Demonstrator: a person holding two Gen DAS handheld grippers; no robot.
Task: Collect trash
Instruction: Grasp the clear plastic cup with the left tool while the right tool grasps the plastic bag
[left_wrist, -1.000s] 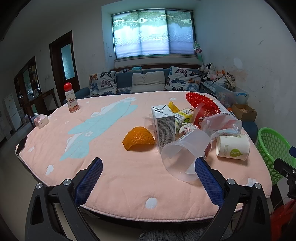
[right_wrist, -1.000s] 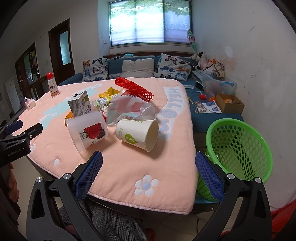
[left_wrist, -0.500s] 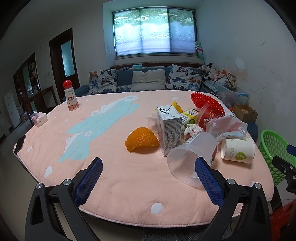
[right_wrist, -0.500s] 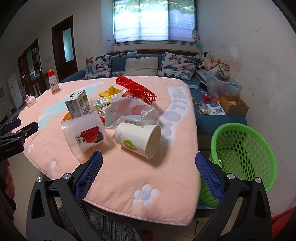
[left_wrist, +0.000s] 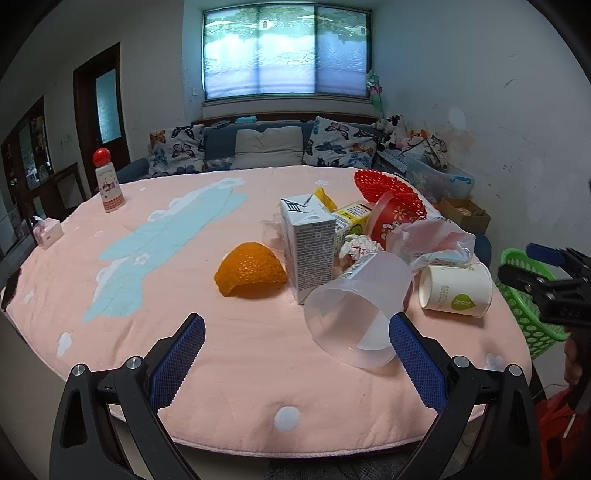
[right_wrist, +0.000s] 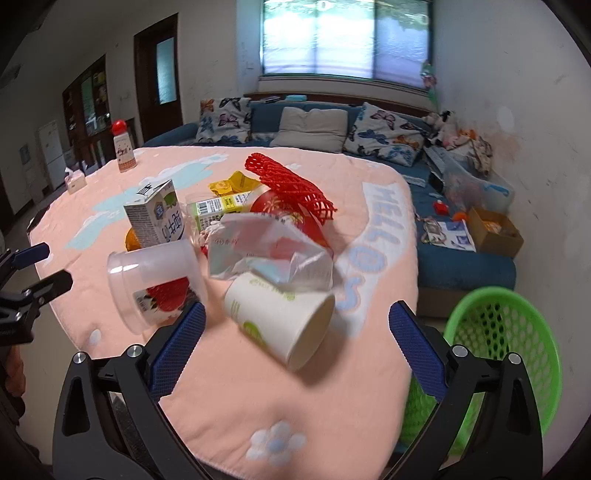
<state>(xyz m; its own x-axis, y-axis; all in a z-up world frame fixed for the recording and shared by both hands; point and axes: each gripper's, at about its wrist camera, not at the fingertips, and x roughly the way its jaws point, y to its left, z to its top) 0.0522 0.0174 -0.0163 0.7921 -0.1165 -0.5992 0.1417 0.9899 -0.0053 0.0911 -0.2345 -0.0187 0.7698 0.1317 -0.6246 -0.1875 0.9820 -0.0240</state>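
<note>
Trash is heaped on the pink table (left_wrist: 236, 354): an orange peel (left_wrist: 251, 268), an upright milk carton (left_wrist: 308, 245), a tipped clear plastic cup (left_wrist: 356, 317), a white paper cup (left_wrist: 456, 290) lying on its side, a crumpled plastic bag (left_wrist: 432, 240) and red foam netting (left_wrist: 388, 192). My left gripper (left_wrist: 295, 354) is open above the table's near edge, left of the clear cup. My right gripper (right_wrist: 295, 334) is open, and the paper cup (right_wrist: 280, 317) lies just ahead between its fingers. A green mesh basket (right_wrist: 498, 343) stands on the floor to the right.
A red-capped bottle (left_wrist: 108, 181) and a small pink box (left_wrist: 47, 230) sit at the table's far left. A blue sofa (right_wrist: 436, 221) with cushions runs behind the table, with a cardboard box (right_wrist: 495, 230) and papers on it. A wall is on the right.
My right gripper has moved forward and down toward the paper cup, which now looks larger and nearer. My left gripper has risen slightly and shifted closer to the trash pile.
</note>
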